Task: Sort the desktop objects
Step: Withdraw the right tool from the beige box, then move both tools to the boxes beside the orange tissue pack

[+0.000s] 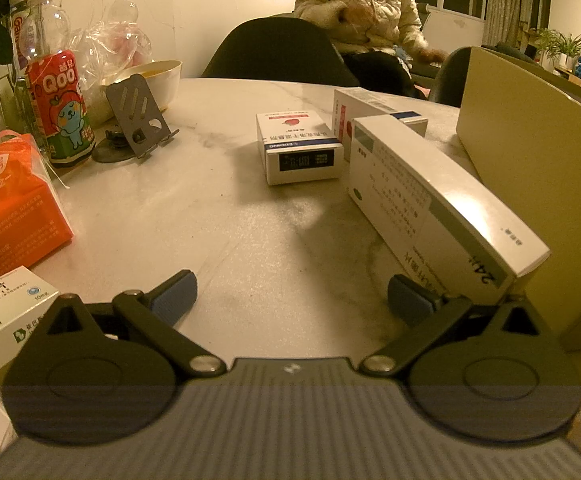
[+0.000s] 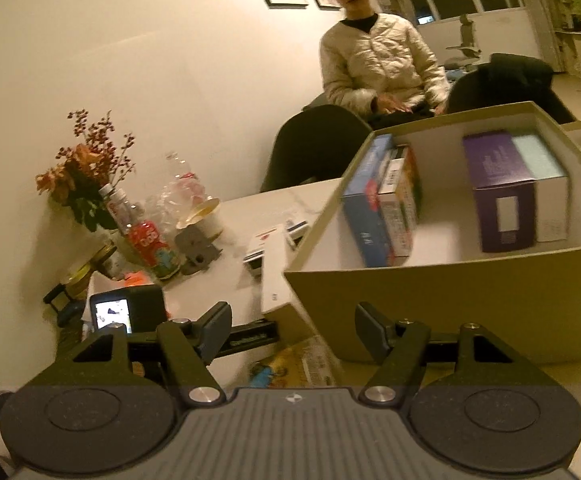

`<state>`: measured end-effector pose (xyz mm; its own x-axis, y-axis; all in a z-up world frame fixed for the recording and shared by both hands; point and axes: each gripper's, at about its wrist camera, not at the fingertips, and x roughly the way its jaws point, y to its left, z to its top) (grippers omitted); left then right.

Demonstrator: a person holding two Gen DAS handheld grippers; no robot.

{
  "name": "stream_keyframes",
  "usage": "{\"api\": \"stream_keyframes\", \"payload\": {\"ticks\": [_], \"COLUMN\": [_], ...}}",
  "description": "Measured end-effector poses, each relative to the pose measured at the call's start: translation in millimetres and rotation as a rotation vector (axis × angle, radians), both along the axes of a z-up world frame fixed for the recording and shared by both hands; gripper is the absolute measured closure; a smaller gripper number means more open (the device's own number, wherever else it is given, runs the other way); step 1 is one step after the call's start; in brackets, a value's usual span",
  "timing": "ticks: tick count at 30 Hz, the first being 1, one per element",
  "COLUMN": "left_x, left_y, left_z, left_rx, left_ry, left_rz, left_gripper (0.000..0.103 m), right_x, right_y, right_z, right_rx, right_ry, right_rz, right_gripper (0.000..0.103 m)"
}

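Left tool (image 1: 290,296) spread wide, nothing between the pads, low over the marble surface (image 1: 194,216). Just beside its right pad, the near end of a long white medicine box (image 1: 430,204); farther out, a small white box (image 1: 300,148) and one more behind it, all beside the outer wall of the olive storage box (image 1: 530,184). Right tool (image 2: 292,332) likewise apart and empty, held before the storage box (image 2: 430,300), whose open top showed a blue box (image 2: 364,216) leaning with thinner packs and a purple box (image 2: 498,192) upright against the far side. Judged as the gap between a drop-off and the next pick: several boxes sorted, three left outside. Next move, probably: closing the left pads across the narrow width of the long box, then lifting over the wall. Lower-left cartons (image 1: 2,312) cut off by the frame edge; print on most packs too small to read; contents of the storage box blurred; colourful paper under the right tool partly hidden.
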<state>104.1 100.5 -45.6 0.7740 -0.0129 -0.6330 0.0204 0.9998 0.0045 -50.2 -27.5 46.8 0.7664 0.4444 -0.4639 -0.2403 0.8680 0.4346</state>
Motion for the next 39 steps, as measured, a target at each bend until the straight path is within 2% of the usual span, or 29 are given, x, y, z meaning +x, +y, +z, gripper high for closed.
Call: {"api": "stream_keyframes", "payload": {"ticks": [7, 13, 22, 28, 35, 39], "left_x": [-6, -35, -105, -146, -169, -171], "left_y": [6, 19, 40, 68, 107, 121], "left_z": [2, 16, 44, 56, 51, 41], "left_rx": [0.003, -0.003, -0.130, -0.235, -0.277, -0.261], "left_ry": [0.008, -0.028, -0.086, -0.123, -0.079, -0.066], "left_rz": [0.016, 0.014, 0.021, 0.165, 0.371, 0.480], "left_gripper": [0.000, 0.000, 0.000, 0.000, 0.000, 0.000], "right_x": [13, 24, 31, 26, 27, 26], "right_y": [10, 16, 34, 47, 69, 75], "right_z": [0, 8, 14, 16, 1, -5], "right_rx": [0.016, 0.023, 0.033, 0.041, 0.060, 0.070], "right_ry": [-0.005, -0.044, -0.071, -0.083, -0.050, -0.030], "right_rz": [0.053, 0.092, 0.138, 0.192, 0.270, 0.289], "right_gripper": [0.032, 0.032, 0.032, 0.029, 0.029, 0.029]}}
